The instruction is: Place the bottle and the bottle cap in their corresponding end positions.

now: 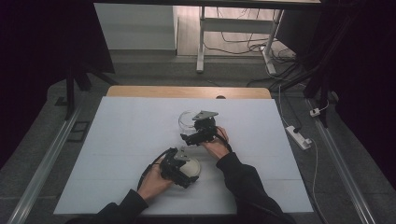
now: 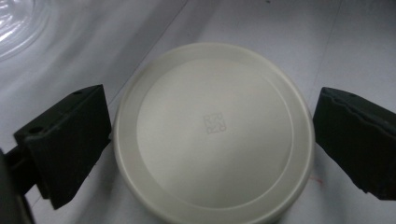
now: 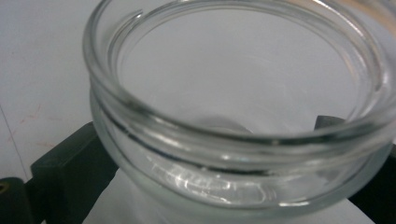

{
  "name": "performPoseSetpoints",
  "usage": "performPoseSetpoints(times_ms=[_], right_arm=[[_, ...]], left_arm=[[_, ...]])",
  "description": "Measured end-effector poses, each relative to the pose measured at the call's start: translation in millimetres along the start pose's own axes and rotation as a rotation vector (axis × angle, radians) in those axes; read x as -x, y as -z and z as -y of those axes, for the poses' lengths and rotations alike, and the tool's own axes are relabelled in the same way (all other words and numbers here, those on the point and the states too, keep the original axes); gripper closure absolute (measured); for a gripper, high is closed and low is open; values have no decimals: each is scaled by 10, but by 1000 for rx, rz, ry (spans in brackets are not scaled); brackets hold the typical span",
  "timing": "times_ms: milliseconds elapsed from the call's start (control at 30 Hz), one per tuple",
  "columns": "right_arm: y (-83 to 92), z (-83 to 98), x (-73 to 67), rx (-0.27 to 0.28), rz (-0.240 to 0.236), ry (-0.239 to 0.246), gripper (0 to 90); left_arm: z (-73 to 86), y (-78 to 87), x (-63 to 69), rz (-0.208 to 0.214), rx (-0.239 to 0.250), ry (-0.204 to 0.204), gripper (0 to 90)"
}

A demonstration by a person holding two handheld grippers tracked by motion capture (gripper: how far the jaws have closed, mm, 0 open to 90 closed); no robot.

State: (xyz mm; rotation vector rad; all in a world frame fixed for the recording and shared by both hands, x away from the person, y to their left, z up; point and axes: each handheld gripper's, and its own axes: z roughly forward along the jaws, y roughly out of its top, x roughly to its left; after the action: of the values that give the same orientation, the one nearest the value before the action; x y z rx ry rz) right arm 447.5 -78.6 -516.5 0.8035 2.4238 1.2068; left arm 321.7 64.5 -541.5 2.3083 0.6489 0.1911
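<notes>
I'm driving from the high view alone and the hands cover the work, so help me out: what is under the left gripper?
Observer: A round cream-white lid, flat on the white table cover, with a small square mark embossed at its centre.
Operator: Are the jaws on it?
Observer: The left gripper has one jaw on each side of the lid, close to its rim; I cannot tell whether they touch it.
Operator: And the right side?
Observer: The right gripper has its jaws set around a clear glass jar, low on its wall.
Operator: Anything in the jar?
Observer: It looks empty, with its mouth open and screw threads showing below the rim.
</notes>
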Motion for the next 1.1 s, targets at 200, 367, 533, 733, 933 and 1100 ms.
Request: performPoseSetpoints(times_ms=[200,367,533,733,933,1100], right_arm=[[44,4,2,-8,-9,-5,0],[118,11,-5,-4,-14,-8,0],[194,21,-13,1,-14,-6,0],[275,18,-10,6,-32,-21,0],[344,31,-31,2,-44,-19,0],[427,25,-43,-1,-60,-31,0]], left_arm=[[5,77,-9,9,18,13,0],[8,132,-9,10,27,23,0],[24,191,-11,17,37,35,0],[49,279,-30,25,50,49,0],[79,374,-65,42,60,67,0],[109,466,-79,48,70,77,0]])
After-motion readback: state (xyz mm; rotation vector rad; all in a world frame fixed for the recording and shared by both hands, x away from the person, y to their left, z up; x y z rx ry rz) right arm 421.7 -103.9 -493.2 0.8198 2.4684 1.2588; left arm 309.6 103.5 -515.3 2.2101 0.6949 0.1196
